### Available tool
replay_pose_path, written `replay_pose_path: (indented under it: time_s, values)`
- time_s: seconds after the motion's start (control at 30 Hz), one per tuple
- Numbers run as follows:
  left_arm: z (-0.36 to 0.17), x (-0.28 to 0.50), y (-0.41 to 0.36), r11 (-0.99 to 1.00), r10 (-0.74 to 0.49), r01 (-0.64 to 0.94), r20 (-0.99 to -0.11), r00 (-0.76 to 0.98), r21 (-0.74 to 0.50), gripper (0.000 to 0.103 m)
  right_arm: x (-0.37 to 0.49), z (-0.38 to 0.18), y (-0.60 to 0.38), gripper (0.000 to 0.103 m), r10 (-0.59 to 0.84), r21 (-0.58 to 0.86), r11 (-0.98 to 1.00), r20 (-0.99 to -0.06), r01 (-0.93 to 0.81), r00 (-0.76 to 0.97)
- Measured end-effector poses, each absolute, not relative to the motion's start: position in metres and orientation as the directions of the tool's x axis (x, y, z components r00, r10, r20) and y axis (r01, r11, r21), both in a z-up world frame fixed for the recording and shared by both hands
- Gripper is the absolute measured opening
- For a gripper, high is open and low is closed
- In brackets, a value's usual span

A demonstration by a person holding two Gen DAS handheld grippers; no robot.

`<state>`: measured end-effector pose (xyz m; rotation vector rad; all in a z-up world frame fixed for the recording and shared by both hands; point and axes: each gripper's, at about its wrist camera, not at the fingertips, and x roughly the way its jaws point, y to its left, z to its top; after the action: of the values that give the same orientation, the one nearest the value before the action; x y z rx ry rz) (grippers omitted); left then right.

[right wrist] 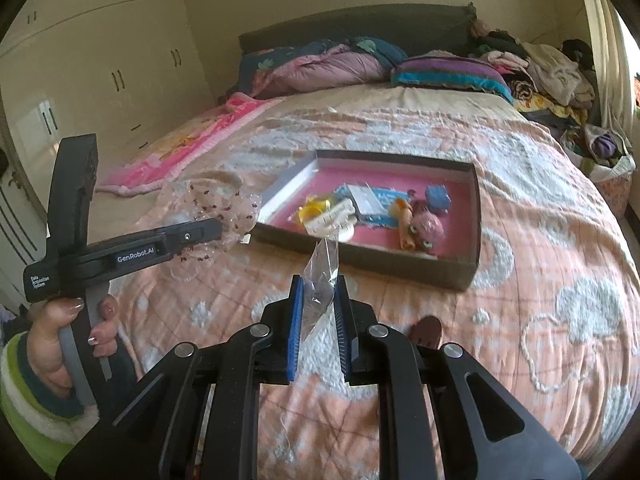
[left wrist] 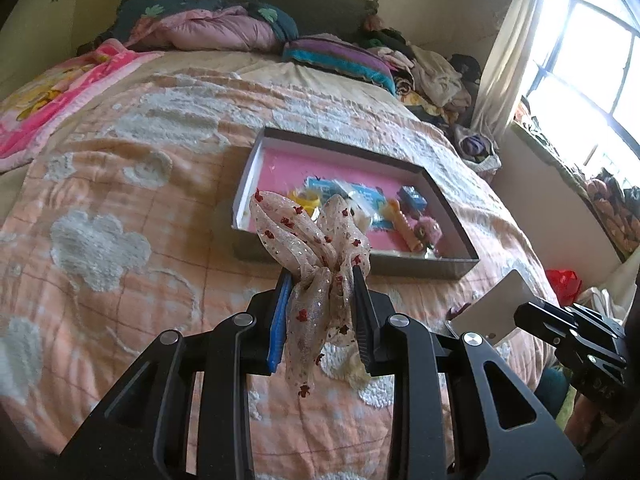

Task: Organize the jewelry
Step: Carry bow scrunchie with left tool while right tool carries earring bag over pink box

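My left gripper (left wrist: 320, 276) is shut on a sheer cream scrunchie with red dots (left wrist: 316, 240), held above the bedspread just in front of the box. The scrunchie also shows in the right wrist view (right wrist: 212, 208), with the left gripper (right wrist: 216, 226) there. My right gripper (right wrist: 319, 282) is shut on a small clear plastic bag (right wrist: 322, 276), held above the bed near the box's front edge. The right gripper shows in the left wrist view (left wrist: 520, 314), holding the bag (left wrist: 490, 306). A shallow dark box with a pink floor (left wrist: 452, 268) (right wrist: 476, 220) holds several small accessories.
The box lies on a peach bedspread with white clouds (left wrist: 120, 208). Pillows and folded bedding (left wrist: 208, 24) sit at the headboard. A clothes pile (left wrist: 432, 72) lies at the far right by the window. Wardrobes (right wrist: 100, 60) stand on the left. A small brown object (right wrist: 426, 330) lies on the bed.
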<state>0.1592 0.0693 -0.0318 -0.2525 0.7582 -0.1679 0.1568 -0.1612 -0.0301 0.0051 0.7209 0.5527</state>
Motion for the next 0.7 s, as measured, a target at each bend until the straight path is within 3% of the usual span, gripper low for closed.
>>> replay_pose_path:
  time_s: [0.7]
  values:
    - [0.024, 0.207, 0.048, 0.963, -0.251, 0.139, -0.585, 0.771, -0.230, 0.021, 0.199, 0.037, -0.192, 0.015, 0.429, 0.152, 0.899, -0.499, -0.412, 0.753]
